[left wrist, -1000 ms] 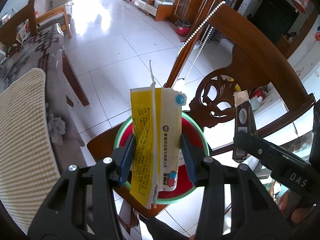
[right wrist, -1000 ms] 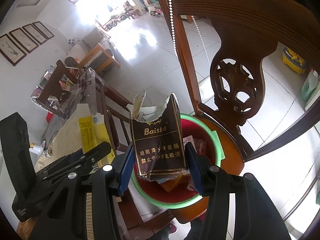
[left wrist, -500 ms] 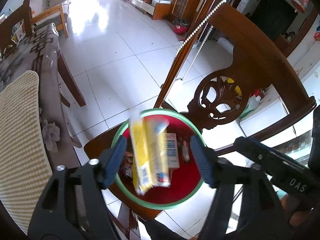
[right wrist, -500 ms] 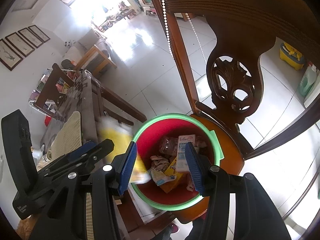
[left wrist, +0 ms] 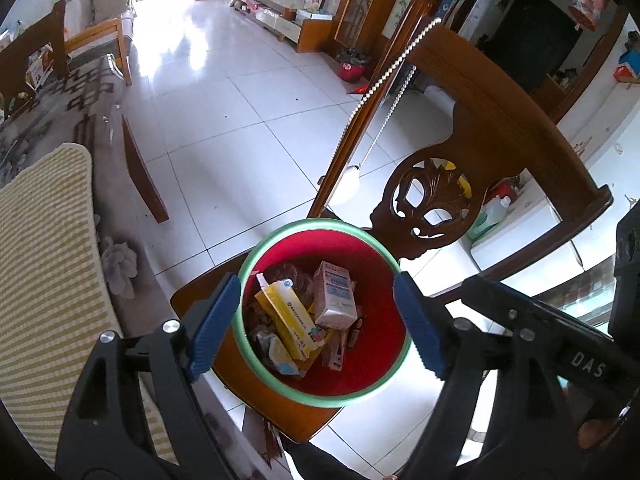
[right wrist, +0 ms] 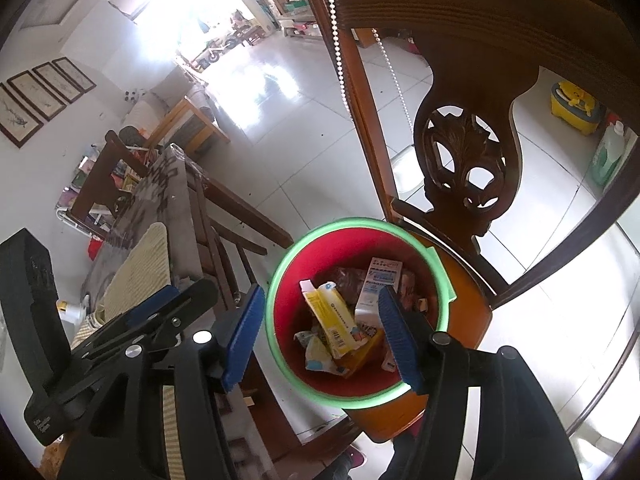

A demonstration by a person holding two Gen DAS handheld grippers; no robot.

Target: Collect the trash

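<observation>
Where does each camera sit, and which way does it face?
Left wrist: on the left hand-held gripper, looking steeply down into the red bin on the wooden chair; no body visible.
Right wrist: on the right hand-held gripper, same downward aim; no body visible.
Shared: bin, chair, yellow carton, each other's gripper.

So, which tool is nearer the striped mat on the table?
Left. The left tool sits beside the striped mat; the right tool hangs over the red bin, beyond the left one. Both tools' jaws are opening, nothing between them.

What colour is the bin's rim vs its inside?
Green rim, red inside; the left wrist view shows it best.
</observation>
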